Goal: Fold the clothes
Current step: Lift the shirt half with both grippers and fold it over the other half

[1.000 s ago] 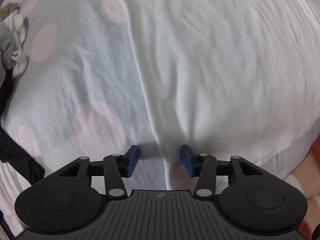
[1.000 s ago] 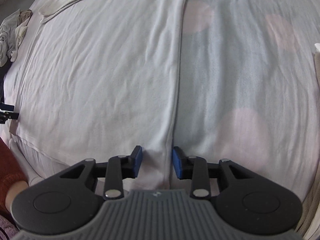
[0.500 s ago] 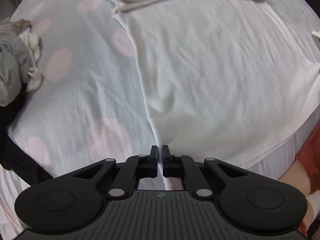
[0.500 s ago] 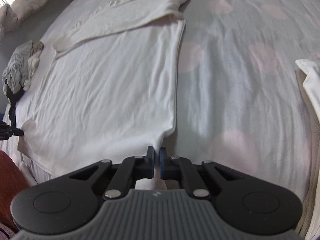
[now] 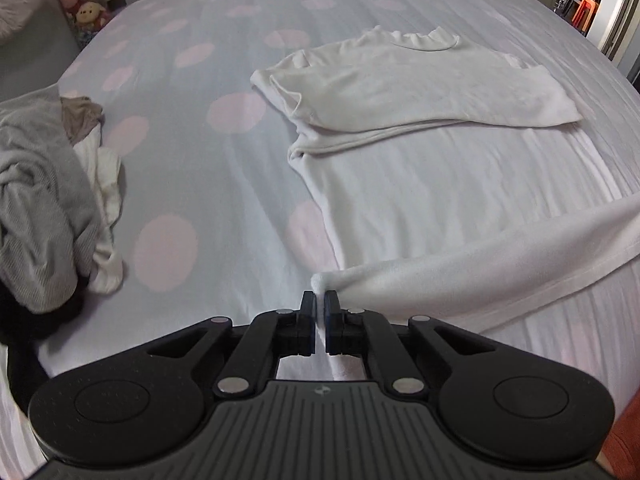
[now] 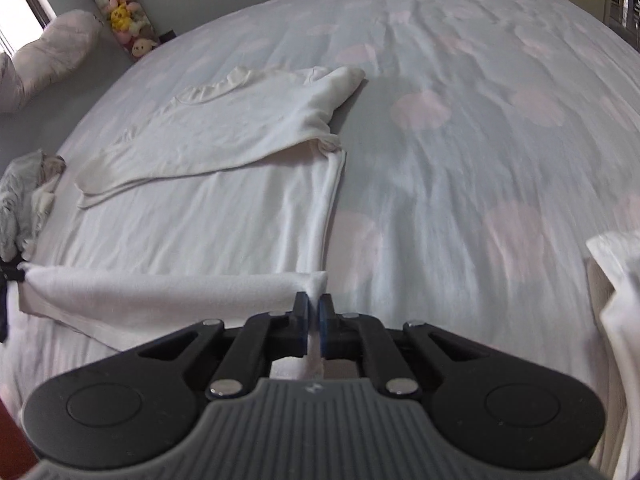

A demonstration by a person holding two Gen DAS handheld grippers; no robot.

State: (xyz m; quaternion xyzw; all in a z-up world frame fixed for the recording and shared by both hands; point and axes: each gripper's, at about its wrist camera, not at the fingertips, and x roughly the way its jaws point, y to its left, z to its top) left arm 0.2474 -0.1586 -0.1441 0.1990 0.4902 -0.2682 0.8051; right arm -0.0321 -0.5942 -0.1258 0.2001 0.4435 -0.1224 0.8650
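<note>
A white long-sleeved shirt point(image 5: 432, 184) lies flat on the bed, its sleeves folded across the chest. My left gripper point(image 5: 320, 300) is shut on the shirt's bottom-left hem corner, raised off the bed. In the right wrist view the same shirt point(image 6: 208, 216) spreads to the left, and my right gripper point(image 6: 314, 304) is shut on the bottom-right hem corner. The hem point(image 6: 160, 288) stretches taut between the two grippers above the bedsheet.
The bedsheet point(image 5: 208, 168) is pale with pink dots. A heap of grey and white clothes point(image 5: 44, 216) lies at the left. A stack of white fabric point(image 6: 620, 280) sits at the right edge. Plush toys point(image 6: 120, 12) and a pillow point(image 6: 52, 56) stand beyond the bed.
Both grippers went from open around the hem corners to shut on them, then rose and pulled back, lifting the hem off the bed.
</note>
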